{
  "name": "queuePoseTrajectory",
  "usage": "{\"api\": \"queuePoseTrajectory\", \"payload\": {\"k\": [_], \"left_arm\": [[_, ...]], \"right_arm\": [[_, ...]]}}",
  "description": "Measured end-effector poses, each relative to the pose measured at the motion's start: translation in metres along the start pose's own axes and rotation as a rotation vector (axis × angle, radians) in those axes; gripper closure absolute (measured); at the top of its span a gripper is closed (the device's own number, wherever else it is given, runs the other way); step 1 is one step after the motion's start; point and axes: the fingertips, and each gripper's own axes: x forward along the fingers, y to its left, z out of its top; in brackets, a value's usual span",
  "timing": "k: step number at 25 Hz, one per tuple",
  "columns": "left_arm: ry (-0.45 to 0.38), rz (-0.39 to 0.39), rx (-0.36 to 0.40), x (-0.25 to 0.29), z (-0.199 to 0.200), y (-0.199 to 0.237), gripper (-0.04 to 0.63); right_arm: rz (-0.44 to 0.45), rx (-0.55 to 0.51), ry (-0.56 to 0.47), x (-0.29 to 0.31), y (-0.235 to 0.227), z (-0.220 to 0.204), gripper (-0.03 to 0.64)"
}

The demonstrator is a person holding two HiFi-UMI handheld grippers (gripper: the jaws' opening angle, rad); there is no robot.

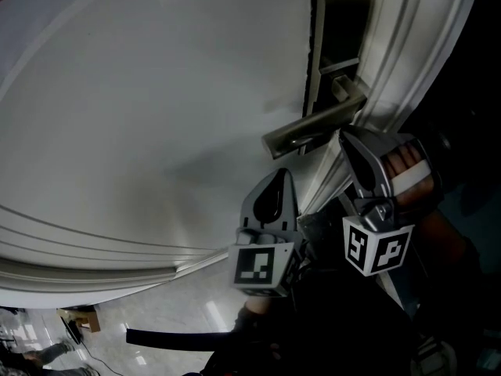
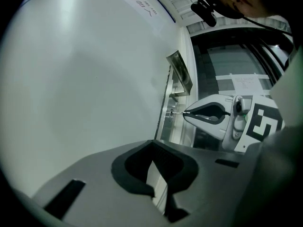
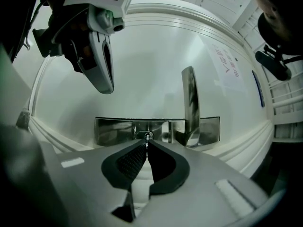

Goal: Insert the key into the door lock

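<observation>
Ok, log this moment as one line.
phase: inserting | right gripper: shut on key, tip at keyhole of lock | left gripper: shut, empty

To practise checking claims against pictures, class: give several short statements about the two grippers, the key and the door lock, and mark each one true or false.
1. The right gripper has its jaws shut on the key. True.
2. The left gripper grips the door handle. False: it is held away from the handle, its jaws together on nothing.
3. The key's tip is at the keyhole in the metal lock plate. True.
4. The door is dark brown. False: it is white.
</observation>
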Motion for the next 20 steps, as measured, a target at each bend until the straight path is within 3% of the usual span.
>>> {"api": "queuePoseTrajectory", "payload": {"k": [20], "left_arm": [[0.001,0.004,-0.006,-0.0012,-0.0004,0.0024,0.595]], "right_arm": [[0.005,-0.006,0.006,0.0017,0.0011,0.0012,0.604]]}}
